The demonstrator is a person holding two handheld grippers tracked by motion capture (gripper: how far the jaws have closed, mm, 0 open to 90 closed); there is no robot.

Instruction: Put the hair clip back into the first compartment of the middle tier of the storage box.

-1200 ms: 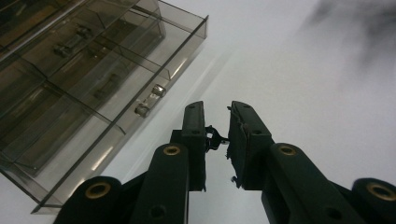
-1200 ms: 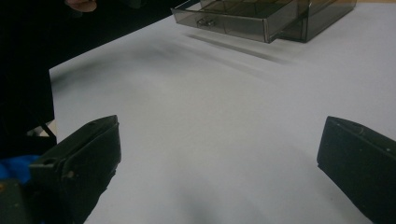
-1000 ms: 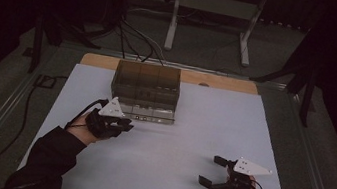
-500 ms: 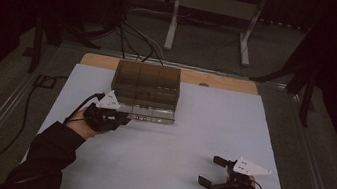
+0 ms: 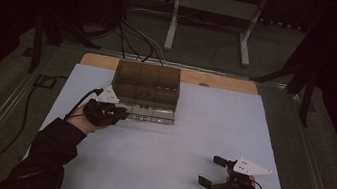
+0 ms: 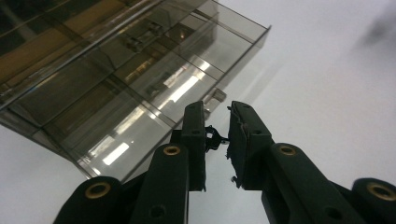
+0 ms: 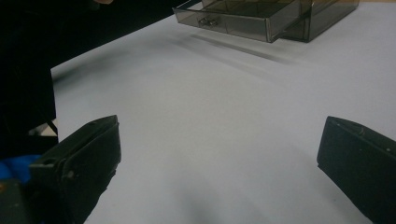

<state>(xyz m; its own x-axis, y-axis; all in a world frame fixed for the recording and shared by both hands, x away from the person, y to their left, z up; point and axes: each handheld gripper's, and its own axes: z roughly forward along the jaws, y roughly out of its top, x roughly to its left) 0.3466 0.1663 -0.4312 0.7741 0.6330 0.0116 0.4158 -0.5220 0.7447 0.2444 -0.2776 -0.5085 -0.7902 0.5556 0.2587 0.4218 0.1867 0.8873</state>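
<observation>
Pinching a small dark item, the left hand-held gripper (image 6: 216,135) is working at the slightly open bottom drawer (image 7: 238,21) of the smoked transparent plastic drawer cabinet (image 5: 146,88) at the white desk's (image 5: 157,158) far side. The right hand-held gripper (image 5: 215,172) is resting spread. The next move likely calls for placing the item in a compartment.

The left gripper (image 5: 118,113) has edged toward the drawer box (image 5: 146,90).

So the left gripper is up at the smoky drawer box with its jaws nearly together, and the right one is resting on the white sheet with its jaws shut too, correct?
Not quite. The right gripper does rest on the white sheet, but its jaws stand wide apart with nothing between them, as the right gripper view shows. The left gripper is indeed at the smoky drawer box with its jaws nearly together.
</observation>
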